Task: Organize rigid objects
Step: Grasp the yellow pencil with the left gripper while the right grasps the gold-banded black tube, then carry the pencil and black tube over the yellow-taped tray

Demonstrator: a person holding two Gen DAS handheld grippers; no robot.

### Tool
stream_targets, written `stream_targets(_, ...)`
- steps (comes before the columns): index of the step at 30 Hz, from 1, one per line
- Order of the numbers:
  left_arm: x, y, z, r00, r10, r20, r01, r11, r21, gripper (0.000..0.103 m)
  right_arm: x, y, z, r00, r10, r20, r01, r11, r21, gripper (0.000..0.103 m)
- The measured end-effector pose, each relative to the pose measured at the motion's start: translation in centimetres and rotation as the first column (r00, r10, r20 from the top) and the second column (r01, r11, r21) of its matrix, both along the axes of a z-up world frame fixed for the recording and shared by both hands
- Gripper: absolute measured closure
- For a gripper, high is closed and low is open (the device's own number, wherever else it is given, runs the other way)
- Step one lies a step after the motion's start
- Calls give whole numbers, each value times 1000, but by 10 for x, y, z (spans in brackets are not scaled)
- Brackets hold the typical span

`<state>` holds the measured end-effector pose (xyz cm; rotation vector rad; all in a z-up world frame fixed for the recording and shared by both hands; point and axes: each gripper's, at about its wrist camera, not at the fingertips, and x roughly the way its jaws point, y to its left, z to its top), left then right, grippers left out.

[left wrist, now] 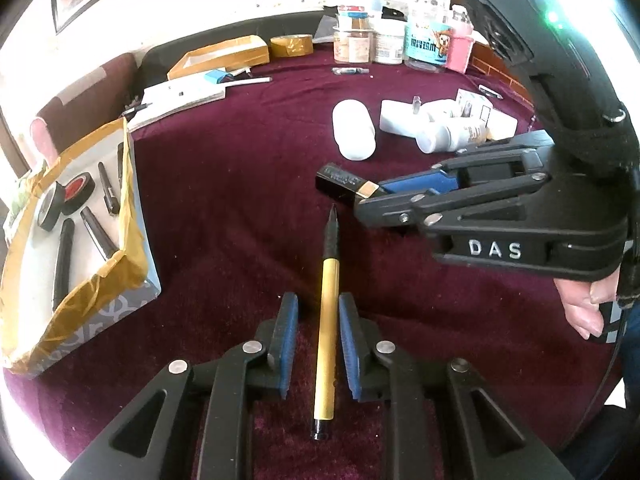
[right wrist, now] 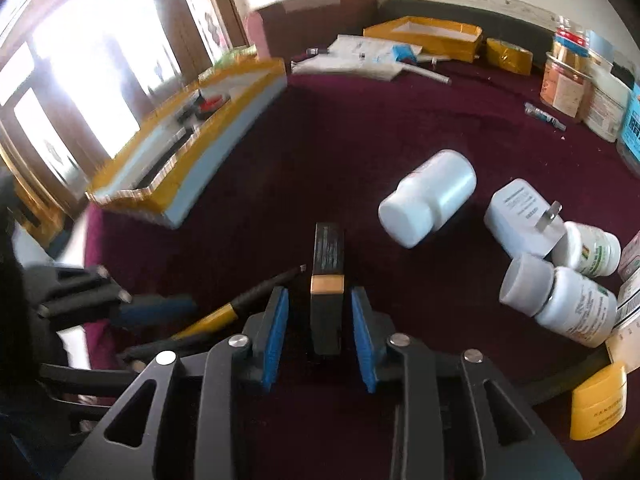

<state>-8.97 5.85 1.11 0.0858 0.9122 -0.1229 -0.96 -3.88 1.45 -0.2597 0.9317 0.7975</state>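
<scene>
A yellow pen with a black tip (left wrist: 326, 344) lies on the dark red cloth between the open fingers of my left gripper (left wrist: 318, 312); the pads do not touch it. A black lipstick tube with a gold band (right wrist: 327, 284) lies between the open fingers of my right gripper (right wrist: 320, 312), apart from both pads. In the left wrist view the right gripper (left wrist: 370, 196) reaches in from the right around the tube (left wrist: 346, 182). The pen also shows in the right wrist view (right wrist: 224, 312), beside the left gripper's fingers (right wrist: 156, 306).
A tape-edged box (left wrist: 134, 216) at left holds black pens and tape rolls. White bottles (right wrist: 428, 198), a white plug adapter (right wrist: 520, 216) and a yellow jar (right wrist: 598, 406) lie to the right. Jars and a tape roll (left wrist: 291, 46) stand at the back.
</scene>
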Motion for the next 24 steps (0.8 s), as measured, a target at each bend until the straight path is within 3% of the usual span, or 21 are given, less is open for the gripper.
stream_targets(3, -2, 5, 1, 1000, 13, 11, -12, 999, -46, 95, 6, -11, -1, 998, -31, -53, 33, 998, 46, 86)
stream_targets(12, -4, 20, 18, 997, 59, 55, -49, 985, -163, 95, 8, -27, 11, 994, -44, -100, 61, 983, 175, 86)
stream_targets(24, 1, 15, 1, 999, 47, -17, -49, 993, -109, 95, 7, -22, 6, 990, -25, -135, 48, 986, 163, 86)
